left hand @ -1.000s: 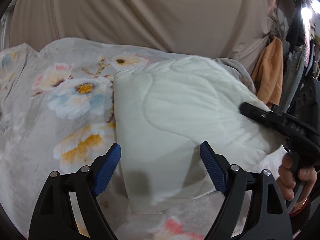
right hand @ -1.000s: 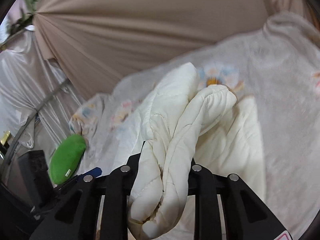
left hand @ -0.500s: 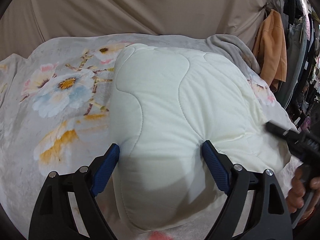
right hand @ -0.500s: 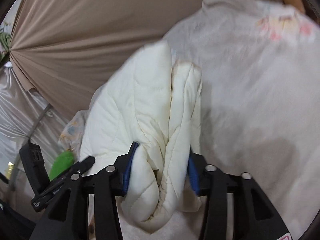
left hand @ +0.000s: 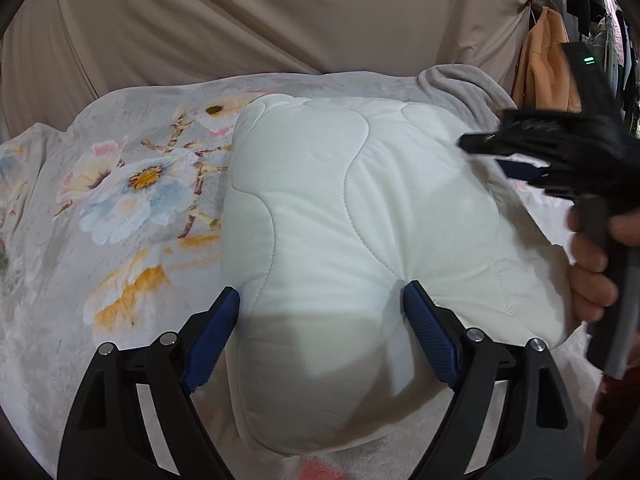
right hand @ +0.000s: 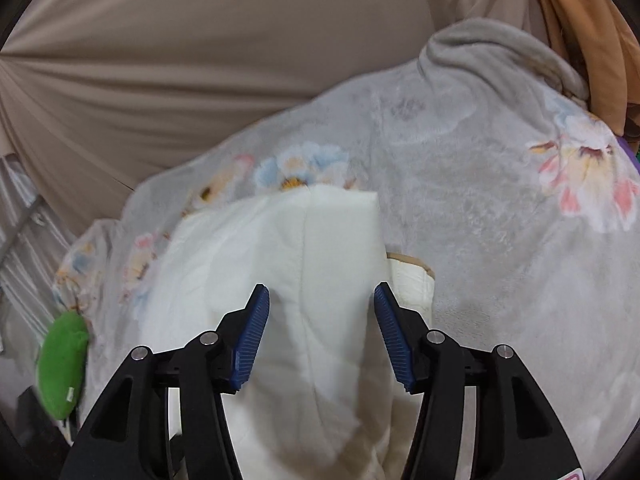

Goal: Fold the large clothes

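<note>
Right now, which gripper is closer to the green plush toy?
Left. The green plush toy lies at the bed's left edge, on the left gripper's side; the right gripper is farther right.

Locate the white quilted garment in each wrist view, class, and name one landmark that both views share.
Left wrist: the white quilted garment fills the centre, between the open left gripper.
Right wrist: lower centre, between the open right gripper.
Shared landmark: the floral blanket under it.
</note>
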### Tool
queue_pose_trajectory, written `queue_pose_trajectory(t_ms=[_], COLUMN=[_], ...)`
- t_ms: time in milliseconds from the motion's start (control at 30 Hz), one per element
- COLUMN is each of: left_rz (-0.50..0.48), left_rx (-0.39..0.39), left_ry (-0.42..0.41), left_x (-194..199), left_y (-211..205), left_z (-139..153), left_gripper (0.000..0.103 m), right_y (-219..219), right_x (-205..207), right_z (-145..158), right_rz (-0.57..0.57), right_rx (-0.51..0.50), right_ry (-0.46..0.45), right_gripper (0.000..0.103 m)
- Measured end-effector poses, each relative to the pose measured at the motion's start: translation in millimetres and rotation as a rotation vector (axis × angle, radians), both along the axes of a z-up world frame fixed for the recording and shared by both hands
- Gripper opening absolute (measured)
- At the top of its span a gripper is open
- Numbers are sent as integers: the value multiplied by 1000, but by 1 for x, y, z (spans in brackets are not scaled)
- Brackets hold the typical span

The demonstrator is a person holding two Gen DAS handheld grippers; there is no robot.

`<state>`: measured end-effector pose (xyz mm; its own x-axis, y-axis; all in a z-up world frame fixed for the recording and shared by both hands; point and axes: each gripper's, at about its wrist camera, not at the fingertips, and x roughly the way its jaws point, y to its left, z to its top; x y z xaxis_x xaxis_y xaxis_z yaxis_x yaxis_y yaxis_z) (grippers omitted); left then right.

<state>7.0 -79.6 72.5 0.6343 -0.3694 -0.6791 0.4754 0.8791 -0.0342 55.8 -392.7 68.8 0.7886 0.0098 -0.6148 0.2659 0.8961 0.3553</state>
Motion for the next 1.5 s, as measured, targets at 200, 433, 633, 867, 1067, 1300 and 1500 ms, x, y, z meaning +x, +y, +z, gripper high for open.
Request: queue_pose_trajectory(t_ms=[200, 433, 633, 867, 1067, 1300, 1500], left_rz=[-19, -54, -31, -5, 1, -2, 13], left_rx=[-13, -1, 19, 19, 13, 38, 38], left_ry=[-1, -30, -40, -10, -9, -20, -8], left_x=[-1, -4, 3, 9, 8, 3, 3], left_y=[-1, -16, -22, -17, -16, -20, -18], left_z=[6, 3, -12, -13, -11, -13, -12], left_gripper=[81, 87, 94, 95, 95, 95, 95], right_y=[-1, -3, -8, 7, 57, 55, 52], right_x=[-28, -6, -3, -60, -122, -116, -135], right_z=[6, -51, -60, -12, -4, -75, -60], right_rz=[-13, -75, -66, -46, 79, 98, 69], right_rx=[-14, -137, -132, -109, -204, -110, -50], right_ry=[-163, -41, -37, -181, -97, 7, -43], right_gripper=[6, 5, 7, 13, 11, 1, 0])
